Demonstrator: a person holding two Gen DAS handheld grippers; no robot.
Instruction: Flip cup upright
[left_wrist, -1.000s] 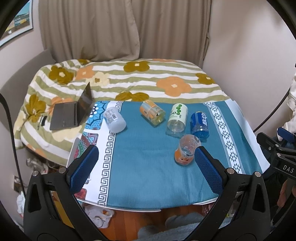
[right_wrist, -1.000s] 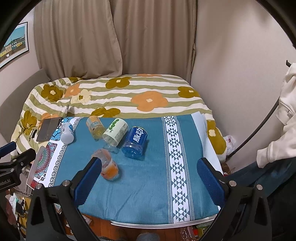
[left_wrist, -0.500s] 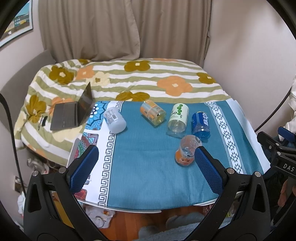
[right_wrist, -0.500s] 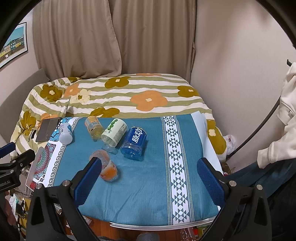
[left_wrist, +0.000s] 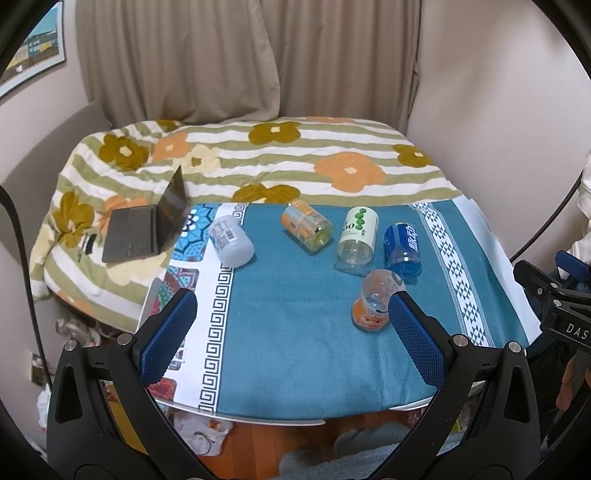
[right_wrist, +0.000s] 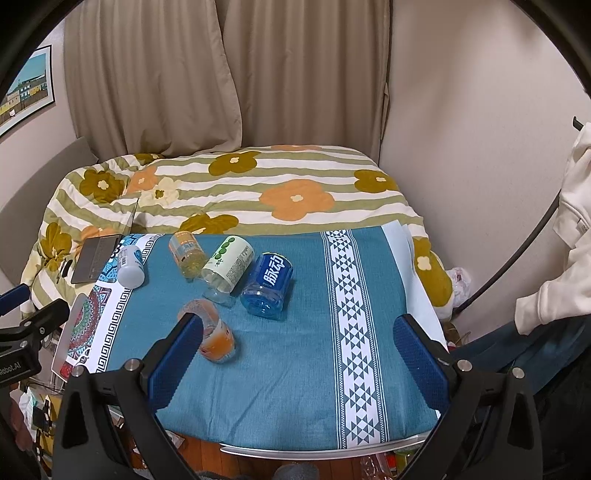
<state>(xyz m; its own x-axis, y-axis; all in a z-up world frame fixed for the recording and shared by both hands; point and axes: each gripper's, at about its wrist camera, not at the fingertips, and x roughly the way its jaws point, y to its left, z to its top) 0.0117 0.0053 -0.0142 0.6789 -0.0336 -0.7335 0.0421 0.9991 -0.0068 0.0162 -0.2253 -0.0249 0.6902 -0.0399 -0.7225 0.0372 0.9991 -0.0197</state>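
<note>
Orange-bottomed cup (left_wrist: 375, 301) on its side mid-tabletop (left_wrist: 295, 350), not flipped yet; both grippers (left_wrist: 291, 328) (right_wrist: 299, 354) wide apart, nothing held.

Count on desk (left_wrist: 295, 354): 5 containers, all on their sides – 1 white (left_wrist: 231, 240), 1 orange-label (left_wrist: 306, 227), 1 green-dot (left_wrist: 357, 236), 1 blue (left_wrist: 403, 248), 1 clear cup (left_wrist: 373, 304) with orange base. 1 laptop (left_wrist: 147, 229) on the bed (left_wrist: 295, 162).

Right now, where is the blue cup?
The blue cup lies on its side on the teal cloth, far right of the row, beside the green-dotted cup.
</note>
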